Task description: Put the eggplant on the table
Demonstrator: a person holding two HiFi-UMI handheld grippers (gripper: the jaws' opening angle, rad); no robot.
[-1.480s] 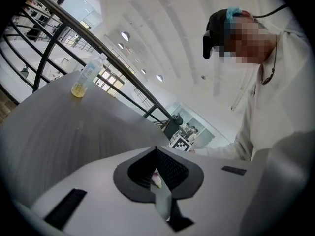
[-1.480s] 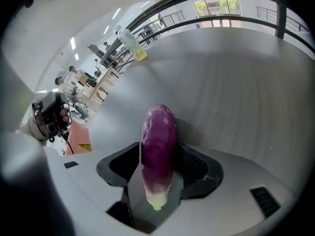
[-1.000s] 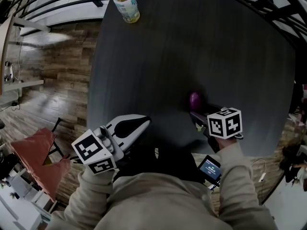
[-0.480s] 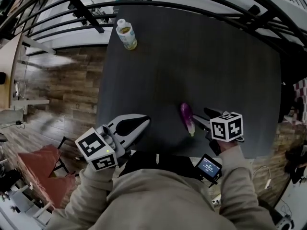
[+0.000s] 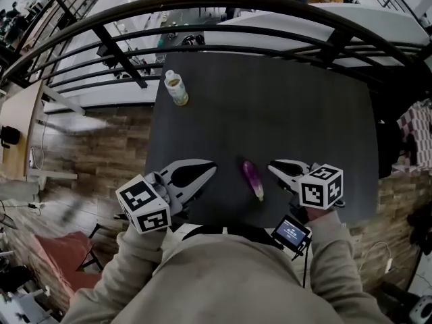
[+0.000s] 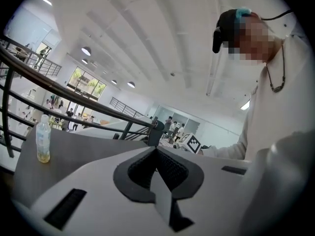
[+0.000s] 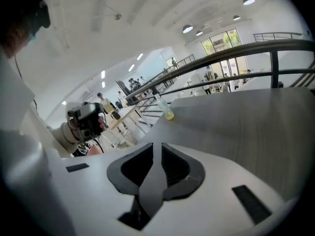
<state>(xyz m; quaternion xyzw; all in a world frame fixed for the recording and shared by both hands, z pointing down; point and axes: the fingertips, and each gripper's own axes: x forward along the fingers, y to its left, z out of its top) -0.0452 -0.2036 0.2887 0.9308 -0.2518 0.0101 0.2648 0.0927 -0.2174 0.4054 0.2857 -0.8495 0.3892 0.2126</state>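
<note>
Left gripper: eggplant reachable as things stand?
Probably yes. The eggplant lies bare on the table, close to the left gripper, with nothing between them. Its jaws are shut, so they must open first.

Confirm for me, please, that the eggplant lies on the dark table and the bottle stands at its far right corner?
Not quite: the head view shows the bottle at the far left corner, not the right. The eggplant does lie on the dark table.

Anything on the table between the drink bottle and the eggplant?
No. In the head view, the stretch of table between the bottle and the eggplant is bare dark tabletop.
</note>
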